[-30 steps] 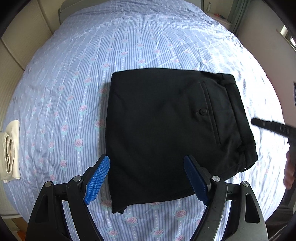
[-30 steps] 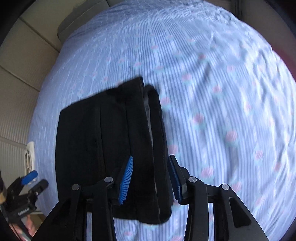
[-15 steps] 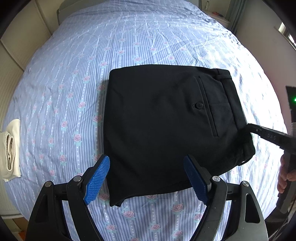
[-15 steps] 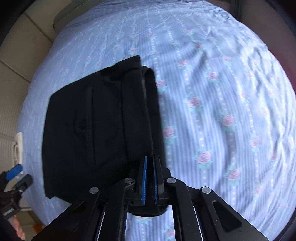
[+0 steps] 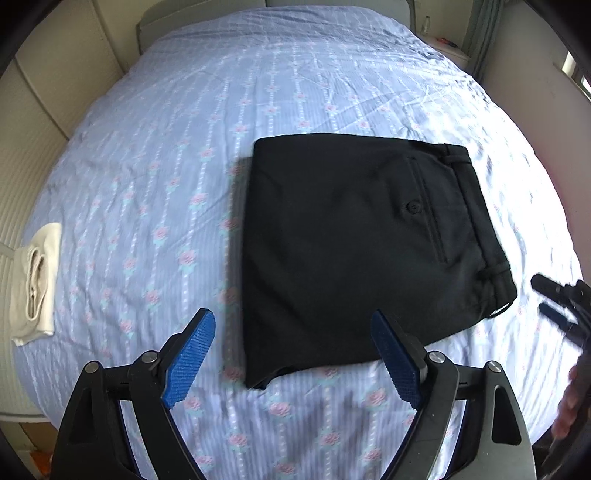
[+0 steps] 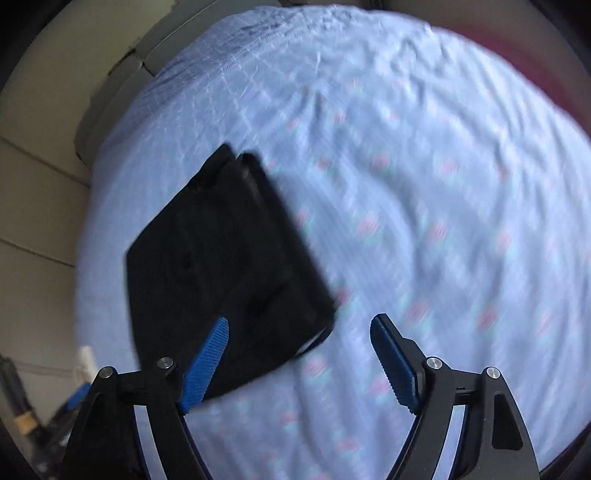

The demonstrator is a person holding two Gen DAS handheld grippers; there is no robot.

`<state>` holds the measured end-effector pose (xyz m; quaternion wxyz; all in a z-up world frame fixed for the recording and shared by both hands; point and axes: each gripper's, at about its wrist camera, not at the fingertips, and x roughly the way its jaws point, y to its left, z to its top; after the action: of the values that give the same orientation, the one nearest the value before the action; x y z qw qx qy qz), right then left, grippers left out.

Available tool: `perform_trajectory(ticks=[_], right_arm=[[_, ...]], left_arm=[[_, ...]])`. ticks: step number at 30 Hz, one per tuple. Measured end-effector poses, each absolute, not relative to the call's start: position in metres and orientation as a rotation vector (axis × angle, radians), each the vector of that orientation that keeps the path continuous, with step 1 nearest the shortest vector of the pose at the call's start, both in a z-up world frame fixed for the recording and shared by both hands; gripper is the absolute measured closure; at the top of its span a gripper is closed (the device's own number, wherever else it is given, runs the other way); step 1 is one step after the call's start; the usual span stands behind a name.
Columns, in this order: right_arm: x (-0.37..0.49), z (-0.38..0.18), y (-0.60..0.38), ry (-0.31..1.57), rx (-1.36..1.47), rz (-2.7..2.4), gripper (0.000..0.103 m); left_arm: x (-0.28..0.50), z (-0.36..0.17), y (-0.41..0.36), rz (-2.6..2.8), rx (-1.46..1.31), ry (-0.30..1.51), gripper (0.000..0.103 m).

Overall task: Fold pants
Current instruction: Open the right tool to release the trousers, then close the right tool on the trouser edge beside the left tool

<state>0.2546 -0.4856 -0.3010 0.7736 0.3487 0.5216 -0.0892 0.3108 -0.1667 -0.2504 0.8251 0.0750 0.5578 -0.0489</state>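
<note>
Lying flat on the striped floral sheet (image 5: 295, 92), smooth black folded pants (image 5: 351, 251); both ribbed-padded tongs (image 5: 293, 354) (image 6: 299, 362) gape empty.

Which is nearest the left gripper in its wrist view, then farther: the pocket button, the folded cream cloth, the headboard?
From the left gripper:
1. Pocket button, on the black pants, ahead and right.
2. Folded cream cloth, at the bed's left edge.
3. Headboard, at the bed's far end.
</note>
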Motion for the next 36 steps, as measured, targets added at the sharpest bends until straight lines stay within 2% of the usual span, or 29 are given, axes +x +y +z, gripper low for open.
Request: perform_trajectory(ticks=[5,12,17,25,33,34,36], right_arm=[[0.226,-0.345,-0.453,1.081,0.969,-0.123,0.023],[0.22,-0.383,-0.432,0.907,1.066,-0.093,0.023],[0.218,-0.403,-0.432,0.764,1.118,-0.132,0.023],[0.229,-0.409,-0.425,0.648,1.037,-0.172,0.023],[0.258,-0.393,-0.421,0.648,0.918,-0.268,0.02],[0.258,-0.39,-0.425,0.654,0.947,-0.276,0.023],[0.258,-0.386,-0.431,0.667,0.995,-0.302,0.041]], left_arm=[[0.288,-0.258,-0.148,-0.052,0.22,1.181,0.016],[0.271,-0.273,-0.142,-0.021,0.27,1.13,0.016],[0.277,-0.29,-0.137,-0.02,0.179,1.118,0.016],[0.269,-0.313,-0.135,-0.061,0.132,1.128,0.016],[0.26,-0.325,-0.126,-0.132,0.09,1.147,0.016],[0.261,-0.325,-0.123,-0.153,0.081,1.145,0.016],[0.268,-0.325,-0.119,-0.196,0.058,1.149,0.016]])
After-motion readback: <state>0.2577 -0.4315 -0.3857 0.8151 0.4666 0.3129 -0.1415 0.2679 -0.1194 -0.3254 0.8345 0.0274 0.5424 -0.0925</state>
